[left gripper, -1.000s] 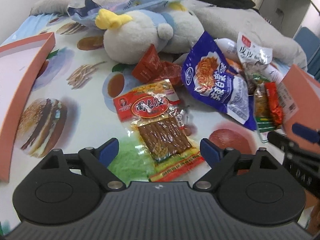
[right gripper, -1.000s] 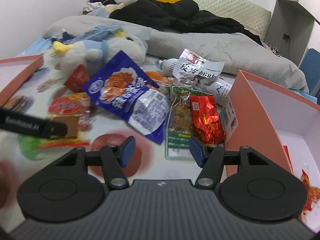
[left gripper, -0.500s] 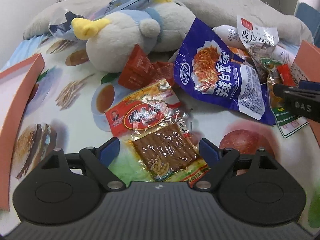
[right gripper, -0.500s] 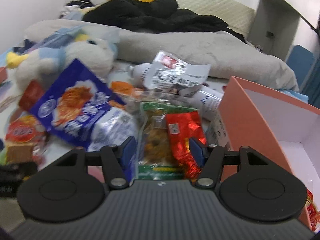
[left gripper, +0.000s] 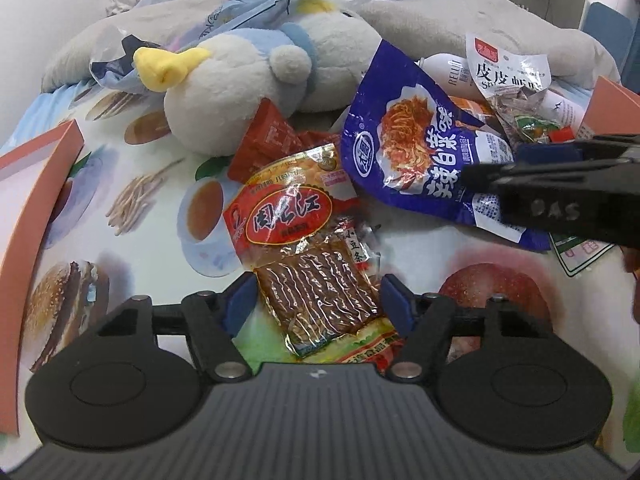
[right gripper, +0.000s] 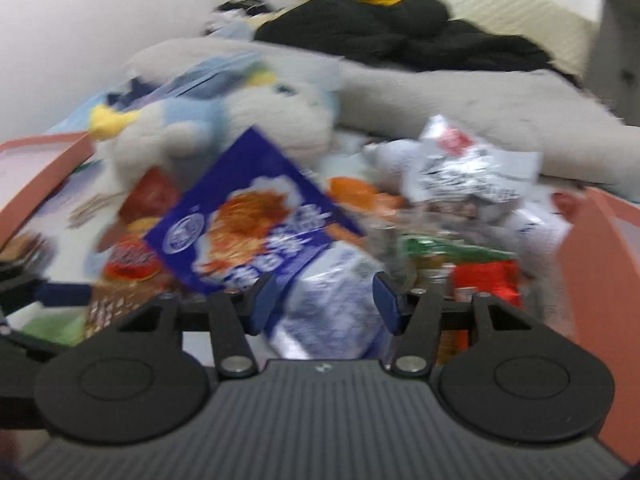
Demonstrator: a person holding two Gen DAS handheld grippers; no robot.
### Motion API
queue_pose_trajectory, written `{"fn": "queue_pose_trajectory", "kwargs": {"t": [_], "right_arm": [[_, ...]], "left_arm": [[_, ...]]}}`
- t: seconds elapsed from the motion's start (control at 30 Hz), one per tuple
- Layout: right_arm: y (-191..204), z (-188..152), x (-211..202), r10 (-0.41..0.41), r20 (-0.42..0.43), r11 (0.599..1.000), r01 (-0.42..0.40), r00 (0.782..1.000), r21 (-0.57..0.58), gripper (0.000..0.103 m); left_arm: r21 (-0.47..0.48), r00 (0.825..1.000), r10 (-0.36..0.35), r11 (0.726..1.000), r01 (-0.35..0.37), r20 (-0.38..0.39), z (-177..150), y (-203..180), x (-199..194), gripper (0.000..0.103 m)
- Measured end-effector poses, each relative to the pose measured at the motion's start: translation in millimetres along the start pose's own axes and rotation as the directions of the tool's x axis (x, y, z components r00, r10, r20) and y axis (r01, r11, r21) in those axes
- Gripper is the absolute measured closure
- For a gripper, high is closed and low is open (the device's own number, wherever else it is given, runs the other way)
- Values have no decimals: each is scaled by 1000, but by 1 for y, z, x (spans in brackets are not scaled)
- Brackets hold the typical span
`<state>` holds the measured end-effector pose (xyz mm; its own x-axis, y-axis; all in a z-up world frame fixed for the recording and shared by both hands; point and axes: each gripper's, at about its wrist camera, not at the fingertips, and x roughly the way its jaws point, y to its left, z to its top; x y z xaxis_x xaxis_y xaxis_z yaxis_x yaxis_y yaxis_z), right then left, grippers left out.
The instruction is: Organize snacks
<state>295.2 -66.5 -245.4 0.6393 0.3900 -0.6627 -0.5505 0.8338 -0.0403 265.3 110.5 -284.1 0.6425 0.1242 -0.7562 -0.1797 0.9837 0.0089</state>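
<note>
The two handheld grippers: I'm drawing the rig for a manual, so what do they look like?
Both match: the left gripper and the right gripper have matte black ribbed bodies, two round black discs, black linkage arms with silver pivot pins, and blue fingers. The right one's side bears pale lettering.

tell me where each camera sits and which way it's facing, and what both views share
Left wrist: rides on the left gripper, angled down over the tofu strip packet lying between its closing fingers; the right gripper crosses at the right edge.
Right wrist: rides on the right gripper, tilted down at the blue noodle bag, blurred; its fingers have been closing, contact unclear; the left gripper shows at left.
Shared: blue noodle bag, plush toy, tofu strip packet.
</note>
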Motion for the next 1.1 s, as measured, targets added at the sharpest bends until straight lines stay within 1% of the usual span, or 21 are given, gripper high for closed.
{"fn": "queue_pose_trajectory", "kwargs": {"t": [0.07,0.1,0.17,0.23,0.33,0.37,0.43,0.47,0.53,0.6,0.7,0.73,0.77,0.8,0.87,1.0,1.1], "right_arm": [[0,1,9,4,-20,1000,-4,1000,-7,40],[0,2,12,1,-29,1000,-1,1000,-14,34],[0,3,18,17,-54,999,-18,998,-35,29],[2,3,24,22,-67,999,-25,998,-48,22],[0,0,35,22,-86,999,-26,996,-46,22],[2,-1,37,16,-87,998,-21,996,-57,23],[1,-1,35,24,-84,998,-29,996,-53,37],[2,0,35,16,-84,998,-21,996,-52,40],[4,0,33,4,-82,998,-9,997,-63,52],[6,1,27,2,-75,998,-7,997,-69,56],[8,2,17,14,-67,999,-17,998,-40,58],[7,2,13,13,-67,999,-15,998,-31,59],[7,1,9,13,-69,1000,-14,998,-20,59],[6,1,5,18,-73,1000,-19,997,-10,59],[8,-2,-4,28,-78,1000,-28,997,-1,60],[10,-9,-22,16,-85,1000,-16,996,4,60],[2,-16,-36,53,-84,994,-45,995,97,61]], "left_arm": [[-4,1000,-5,1000,5,4,0,1,-1,33],[-5,1000,-9,1000,9,7,0,2,-2,33],[-8,1000,-16,1000,16,9,-1,4,-2,34],[-15,1000,-24,1000,24,10,0,6,-2,35],[-18,999,-30,999,30,11,0,8,-2,35],[-23,999,-35,999,36,10,0,9,-3,36],[-32,999,-42,999,42,11,-1,11,-4,37],[-35,999,-43,998,43,12,-2,12,-5,37],[-40,999,-46,998,46,12,-3,13,-6,38],[-48,999,-50,998,51,10,-3,14,-8,38],[-68,998,-57,996,58,6,-6,16,-13,41],[-80,998,-62,995,62,3,-7,18,-15,45],[-93,998,-65,993,66,5,-8,19,-18,54],[-116,997,-80,990,80,2,-8,21,-21,58],[-141,995,-102,985,99,-11,-9,24,-24,60],[-156,992,-121,981,117,-20,-16,24,-32,61],[-188,989,-149,972,142,-20,-23,26,-38,63]]}}
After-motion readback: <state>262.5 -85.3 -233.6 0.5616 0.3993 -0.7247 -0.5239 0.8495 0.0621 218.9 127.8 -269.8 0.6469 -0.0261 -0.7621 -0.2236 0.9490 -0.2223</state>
